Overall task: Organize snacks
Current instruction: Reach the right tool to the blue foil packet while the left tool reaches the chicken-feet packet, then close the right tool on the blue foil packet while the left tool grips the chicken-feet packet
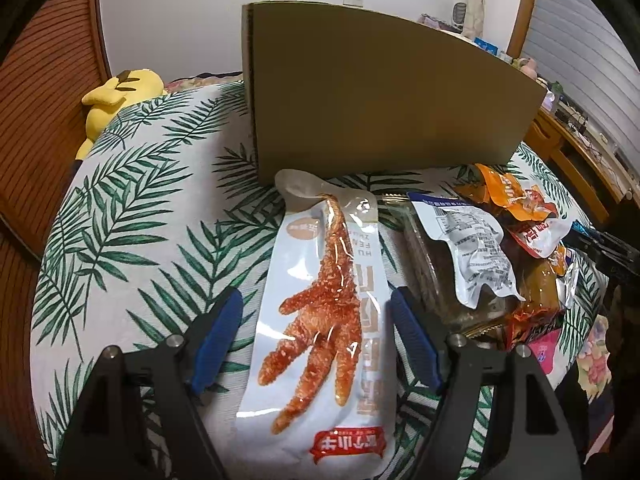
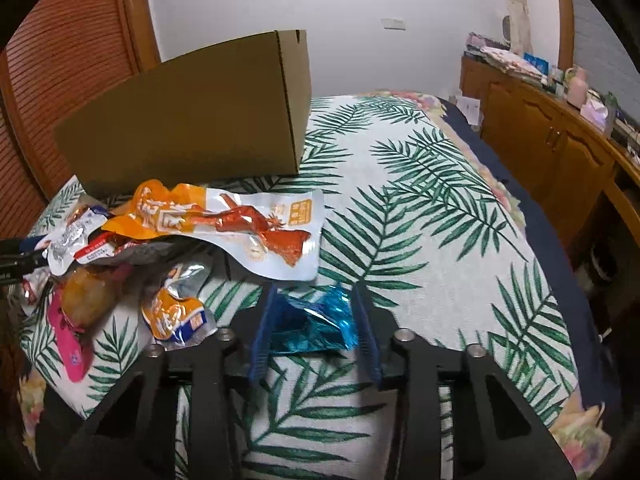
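A long white packet printed with a chicken foot [image 1: 320,320] lies on the leaf-print bedspread [image 1: 140,220], between the blue pads of my left gripper [image 1: 316,294]. The right pad touches the packet's edge, while the left pad stands a little apart from it, so the gripper is open. My right gripper [image 2: 315,290] is shut on a small crumpled blue foil packet [image 2: 316,320] just above the bedspread [image 2: 420,220]. A brown cardboard box [image 1: 380,92] [image 2: 192,120] stands behind the snacks.
A heap of snack packets [image 1: 500,240] [image 2: 120,248] lies in front of the box, topped by an orange and white packet [image 2: 240,224]. A yellow plush toy [image 1: 116,92] sits at the bed's far left. Wooden cabinets [image 2: 540,140] line the right side.
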Tool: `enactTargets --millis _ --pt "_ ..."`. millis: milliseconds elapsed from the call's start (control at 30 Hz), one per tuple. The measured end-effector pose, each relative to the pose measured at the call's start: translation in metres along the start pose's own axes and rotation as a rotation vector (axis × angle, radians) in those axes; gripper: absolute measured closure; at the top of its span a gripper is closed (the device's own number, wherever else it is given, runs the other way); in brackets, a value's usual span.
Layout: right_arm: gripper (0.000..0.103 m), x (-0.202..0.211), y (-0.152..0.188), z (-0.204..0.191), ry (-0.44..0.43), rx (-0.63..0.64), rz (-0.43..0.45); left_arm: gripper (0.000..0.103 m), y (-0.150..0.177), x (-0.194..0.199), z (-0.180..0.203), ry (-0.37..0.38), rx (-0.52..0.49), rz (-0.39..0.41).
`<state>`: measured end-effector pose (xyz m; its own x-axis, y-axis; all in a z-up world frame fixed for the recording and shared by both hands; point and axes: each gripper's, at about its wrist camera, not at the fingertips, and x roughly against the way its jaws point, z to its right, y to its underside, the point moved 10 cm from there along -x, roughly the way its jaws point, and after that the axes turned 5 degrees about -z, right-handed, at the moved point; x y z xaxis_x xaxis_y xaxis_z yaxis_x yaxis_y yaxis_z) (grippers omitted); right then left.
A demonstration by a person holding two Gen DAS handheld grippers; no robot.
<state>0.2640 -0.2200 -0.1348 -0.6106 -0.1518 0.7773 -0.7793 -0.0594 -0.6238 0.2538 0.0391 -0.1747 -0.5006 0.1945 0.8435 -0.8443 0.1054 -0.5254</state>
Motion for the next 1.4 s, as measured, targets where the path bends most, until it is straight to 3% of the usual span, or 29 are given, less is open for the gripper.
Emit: enactTargets --millis 633,800,833,1033,1400 --pt "0.071 0.001 0.004 0.0 0.009 0.031 0.007 0.022 -0.024 -0.02 0.006 -0.019 -0.047 -0.068" --pt "0.071 0.001 0.004 0.0 0.006 0.036 0.004 0.032 -0.023 -0.018 0.008 -0.021 -0.075 -0.064" --pt "0.071 0.001 0.004 0.0 0.006 0.037 0.004 0.039 -0.023 -0.018 0.009 -0.028 -0.084 -0.063" --pt "0.071 0.001 0.003 0.0 0.005 0.038 0.003 0.041 -0.018 -0.014 0.009 -0.027 -0.111 -0.055" --pt "0.072 0.003 0.005 -0.008 -0.008 0.067 0.004 0.043 -0.008 0.006 -0.003 -0.004 -0.06 -0.002"
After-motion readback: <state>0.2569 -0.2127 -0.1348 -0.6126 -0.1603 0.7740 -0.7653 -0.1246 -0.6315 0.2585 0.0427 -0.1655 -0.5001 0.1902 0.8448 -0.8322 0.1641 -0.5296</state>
